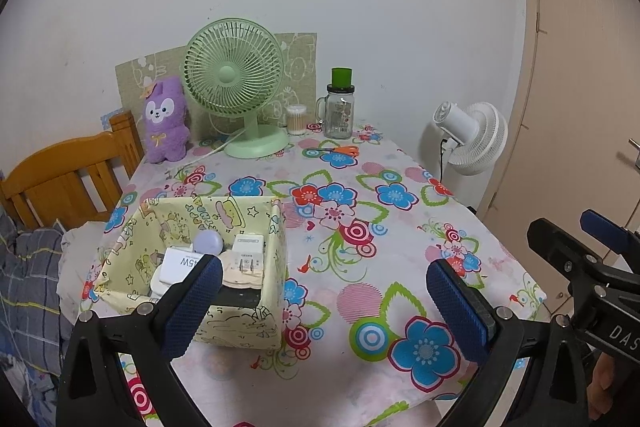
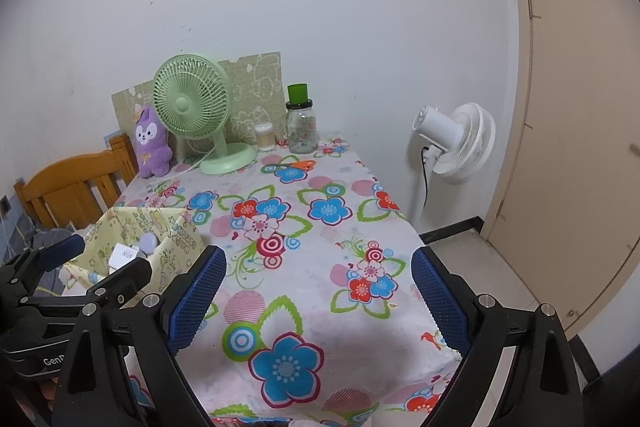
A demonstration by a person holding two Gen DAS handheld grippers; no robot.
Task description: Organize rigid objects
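A pale yellow fabric box (image 1: 240,327) stands at the table's near left. Inside lie white chargers (image 1: 250,253), one marked 45W (image 1: 182,263), and a lavender round piece (image 1: 208,242). My left gripper (image 1: 324,291) is open and holds nothing. Its left fingertip (image 1: 200,291) hangs over the box's near edge and its right pad (image 1: 456,307) is above the cloth. My right gripper (image 2: 320,291) is open wide over the flowered tablecloth (image 2: 304,267), with nothing between its pads. The box (image 2: 176,239) shows at that view's left, behind the left gripper (image 2: 100,261).
At the back stand a green desk fan (image 1: 234,83), a purple plush (image 1: 166,119), a swab pot (image 1: 297,119) and a glass jar (image 1: 339,111) topped by a green cup. Orange scissors (image 1: 344,149) lie nearby. A wooden chair (image 1: 68,179) is left, a white floor fan (image 1: 476,137) and door (image 1: 580,67) right.
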